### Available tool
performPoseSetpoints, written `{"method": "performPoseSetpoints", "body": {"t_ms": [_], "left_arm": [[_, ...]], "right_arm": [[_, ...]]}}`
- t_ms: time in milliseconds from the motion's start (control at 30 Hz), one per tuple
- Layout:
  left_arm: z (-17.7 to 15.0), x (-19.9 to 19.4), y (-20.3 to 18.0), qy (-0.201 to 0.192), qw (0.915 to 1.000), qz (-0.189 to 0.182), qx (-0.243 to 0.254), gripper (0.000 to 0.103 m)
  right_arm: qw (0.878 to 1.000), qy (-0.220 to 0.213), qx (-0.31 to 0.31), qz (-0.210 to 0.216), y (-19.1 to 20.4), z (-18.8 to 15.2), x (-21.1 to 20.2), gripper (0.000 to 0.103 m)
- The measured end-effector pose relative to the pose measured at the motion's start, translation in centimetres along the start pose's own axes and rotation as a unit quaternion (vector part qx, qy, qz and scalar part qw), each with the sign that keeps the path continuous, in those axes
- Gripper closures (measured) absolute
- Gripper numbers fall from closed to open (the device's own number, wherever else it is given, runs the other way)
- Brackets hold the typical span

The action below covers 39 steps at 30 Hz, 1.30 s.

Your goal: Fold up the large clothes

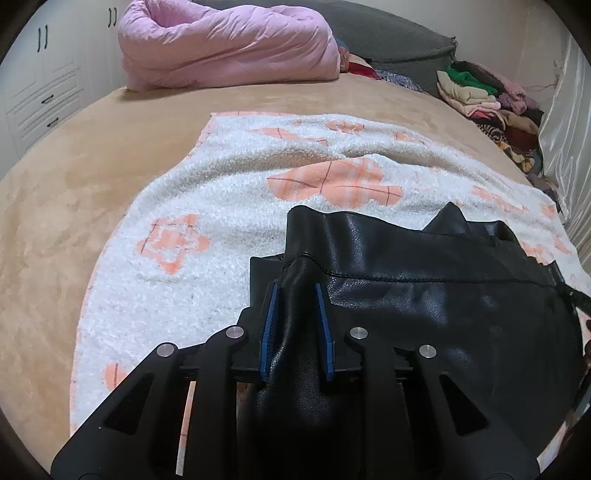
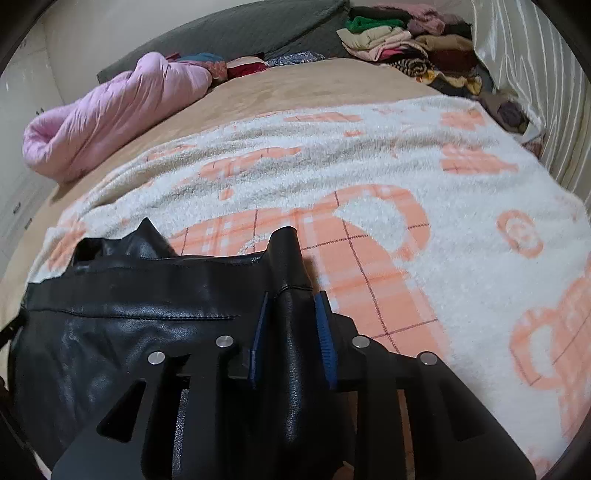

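A black leather garment hangs between my two grippers above a white fleece blanket with orange patterns. My left gripper is shut on the garment's left top edge, the leather bunched between its blue pads. In the right wrist view my right gripper is shut on the garment's right top edge, and a fold of leather stands up between its blue pads. The garment stretches left from there, with a stitched seam across it. The white blanket lies spread beneath.
The blanket lies on a tan bed cover. A rolled pink duvet lies at the head, before a grey headboard cushion. A pile of folded clothes sits at the far right by a curtain. White drawers stand left.
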State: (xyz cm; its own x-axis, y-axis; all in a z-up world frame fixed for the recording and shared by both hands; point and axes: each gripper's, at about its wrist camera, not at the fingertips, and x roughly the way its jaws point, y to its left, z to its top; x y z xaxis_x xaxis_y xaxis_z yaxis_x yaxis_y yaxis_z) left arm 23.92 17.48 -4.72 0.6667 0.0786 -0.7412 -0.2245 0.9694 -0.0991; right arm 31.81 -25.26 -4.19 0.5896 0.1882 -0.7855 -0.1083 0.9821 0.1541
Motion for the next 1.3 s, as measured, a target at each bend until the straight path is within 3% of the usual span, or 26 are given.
{"method": "performPoseSetpoints", "body": {"t_ms": [100,200,267,300,400,467,533,700,1033,1200,1300], "left_arm": [[0.2,-0.2,-0.2,0.001,1.0000,0.006,0.005,0.087],[0.4,-0.7,0.0,-0.002,1.0000,0.004,0.002,0.085],[0.5,-1.1,0.1,-0.006,1.0000,0.003,0.002,0.083],[0.5,-1.4,0.2,-0.008,1.0000,0.002,0.002,0.079],[0.5,-2.3,0.2,-0.016,0.9999,-0.004,0.000,0.054],[0.4,-3.0,0.1,-0.021,0.9998,-0.005,0.002,0.046],[0.4,-3.6,0.1,-0.026,0.9997,-0.002,0.005,0.028],[0.0,-5.3,0.1,-0.034,0.9994,-0.008,0.004,0.014],[-1.5,-7.2,0.3,-0.023,0.9989,-0.039,-0.008,0.009],[-4.1,-6.0,2.6,0.014,0.9958,-0.072,-0.055,0.009],[-5.5,-4.4,4.0,0.045,0.9883,-0.106,-0.100,0.009]], "right_arm": [[1.000,-0.005,-0.009,-0.007,0.4,0.1,-0.6,0.072],[1.000,-0.013,-0.007,-0.007,0.3,0.2,-1.7,0.034],[1.000,-0.016,0.008,0.017,-0.3,-0.1,-2.6,0.028],[1.000,-0.016,0.014,0.022,-0.5,-0.2,-2.9,0.027],[0.999,-0.024,0.029,0.038,-1.2,-0.9,-4.2,0.013],[0.998,-0.019,0.034,0.055,-1.4,-1.5,-4.9,0.010],[0.997,-0.014,0.041,0.065,-1.8,-2.3,-5.6,0.008],[0.994,-0.010,0.060,0.086,-2.6,-4.4,-7.3,0.006],[0.992,-0.001,0.062,0.107,-2.6,-7.0,-9.4,0.004],[0.993,0.019,0.042,0.110,-2.6,-7.8,-8.8,0.004],[0.990,0.047,0.057,0.118,-3.2,-8.2,-7.3,0.004]]}}
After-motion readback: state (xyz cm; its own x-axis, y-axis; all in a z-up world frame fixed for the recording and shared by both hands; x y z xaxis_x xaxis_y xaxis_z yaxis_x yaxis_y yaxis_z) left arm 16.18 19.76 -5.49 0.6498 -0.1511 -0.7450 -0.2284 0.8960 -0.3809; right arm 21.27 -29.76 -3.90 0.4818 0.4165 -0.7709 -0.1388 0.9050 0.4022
